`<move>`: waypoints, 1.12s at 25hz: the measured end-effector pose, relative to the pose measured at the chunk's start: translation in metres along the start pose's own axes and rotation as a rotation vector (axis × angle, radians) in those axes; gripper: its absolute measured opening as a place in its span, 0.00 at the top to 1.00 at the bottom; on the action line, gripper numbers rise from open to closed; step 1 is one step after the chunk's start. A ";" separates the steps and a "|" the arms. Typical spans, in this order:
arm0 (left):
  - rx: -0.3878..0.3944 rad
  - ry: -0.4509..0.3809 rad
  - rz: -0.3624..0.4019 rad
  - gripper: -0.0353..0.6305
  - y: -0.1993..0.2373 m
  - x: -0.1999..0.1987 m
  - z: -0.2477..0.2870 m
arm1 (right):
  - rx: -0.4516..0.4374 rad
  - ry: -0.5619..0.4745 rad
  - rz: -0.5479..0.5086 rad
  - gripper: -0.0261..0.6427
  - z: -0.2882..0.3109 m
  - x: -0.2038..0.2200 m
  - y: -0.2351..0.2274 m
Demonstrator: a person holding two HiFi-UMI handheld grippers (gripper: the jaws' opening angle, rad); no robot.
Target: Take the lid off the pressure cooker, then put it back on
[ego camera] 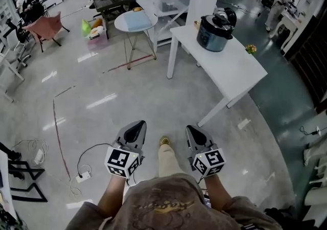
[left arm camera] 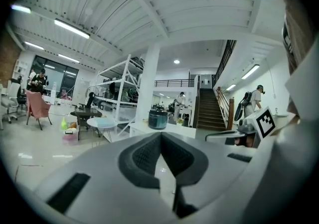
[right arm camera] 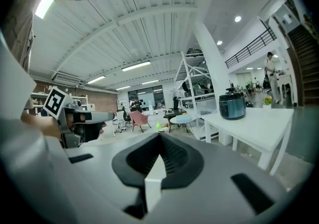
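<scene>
- Head view: I hold the left tongs [ego camera: 137,127] and right tongs [ego camera: 193,131] low, well apart from the bench [ego camera: 240,70]. The pressure cooker [ego camera: 214,32] sits there, lid [ego camera: 223,18] seemingly on.
- Left gripper view: jaws together and empty, nothing in reach yet.
- Right gripper view: same, jaws closed on nothing, cooker far off to the right.

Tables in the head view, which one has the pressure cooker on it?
The long white rectangular table on the right; the cooker stands at its far end. The small round table has none.

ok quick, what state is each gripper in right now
left gripper: closed, holding nothing
right gripper: closed, holding nothing
</scene>
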State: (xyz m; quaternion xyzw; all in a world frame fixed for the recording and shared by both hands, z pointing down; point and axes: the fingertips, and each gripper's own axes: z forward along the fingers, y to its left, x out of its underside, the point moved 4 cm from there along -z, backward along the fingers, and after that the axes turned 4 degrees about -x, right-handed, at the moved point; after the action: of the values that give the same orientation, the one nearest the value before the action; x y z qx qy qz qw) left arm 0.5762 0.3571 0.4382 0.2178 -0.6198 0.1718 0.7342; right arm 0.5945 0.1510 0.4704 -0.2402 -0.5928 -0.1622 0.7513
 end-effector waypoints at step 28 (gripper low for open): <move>-0.153 -0.026 -0.031 0.94 0.124 -0.070 0.238 | -0.186 0.030 -0.013 0.97 0.241 -0.098 -0.169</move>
State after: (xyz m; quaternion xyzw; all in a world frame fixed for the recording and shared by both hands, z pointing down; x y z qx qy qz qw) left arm 0.3006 0.3368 0.4155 0.1728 -0.6369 0.1097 0.7432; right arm 0.2853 0.1399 0.4474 -0.3026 -0.5654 -0.2248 0.7336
